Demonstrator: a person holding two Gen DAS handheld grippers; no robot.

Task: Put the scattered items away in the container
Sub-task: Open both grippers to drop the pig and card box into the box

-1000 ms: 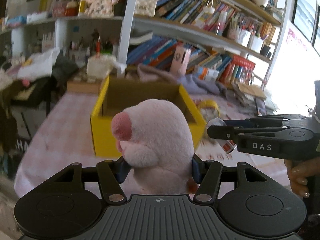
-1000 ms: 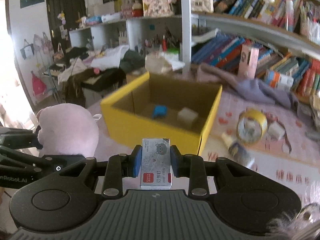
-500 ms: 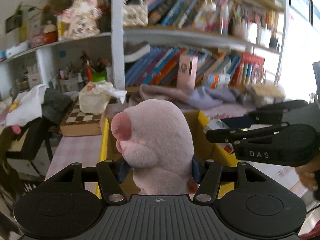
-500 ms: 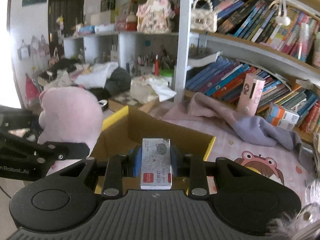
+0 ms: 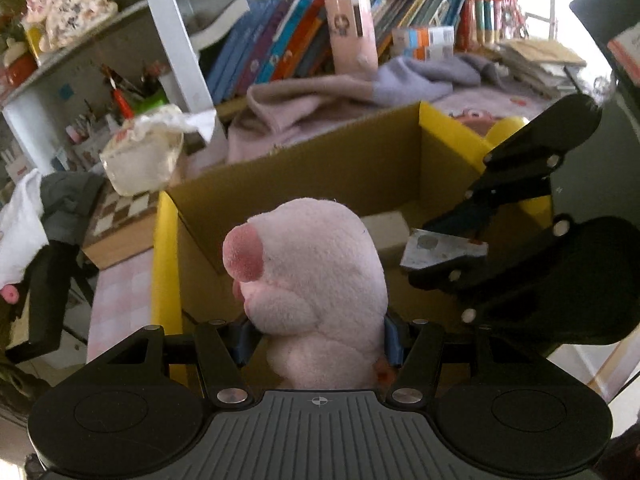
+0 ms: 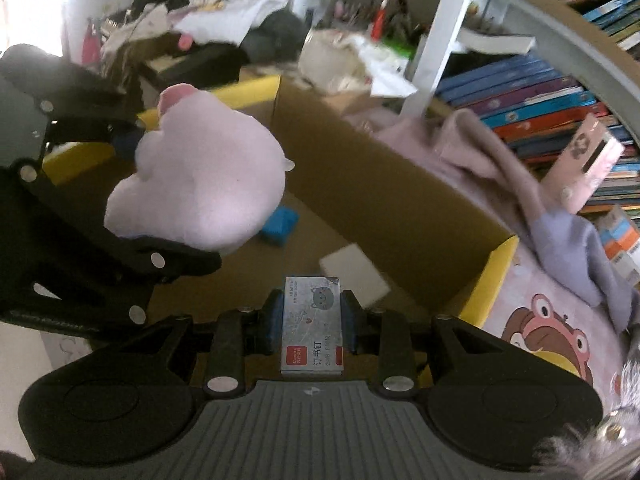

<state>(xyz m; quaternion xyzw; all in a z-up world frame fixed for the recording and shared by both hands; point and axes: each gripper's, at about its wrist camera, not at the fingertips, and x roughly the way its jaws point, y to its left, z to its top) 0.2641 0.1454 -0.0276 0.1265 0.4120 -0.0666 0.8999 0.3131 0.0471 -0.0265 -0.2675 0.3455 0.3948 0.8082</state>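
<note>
Now both loads hang over the open box (image 5: 360,168), where a second ago they were short of its near wall. The left gripper (image 5: 316,340) pinches the plush (image 5: 312,280) above the box floor; the right gripper (image 6: 312,320) pinches the staple pack (image 6: 312,324) beside it. A white block (image 6: 356,276) and blue block (image 6: 280,220) already lie inside, so release looks next.

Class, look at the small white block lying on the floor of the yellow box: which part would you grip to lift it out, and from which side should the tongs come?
Grip the white block across its two long edges, coming straight down through the open top of the yellow box. It lies flat on the floor, the box walls bar any sideways approach, and its narrow width looks likely to fit between the fingers.
</note>
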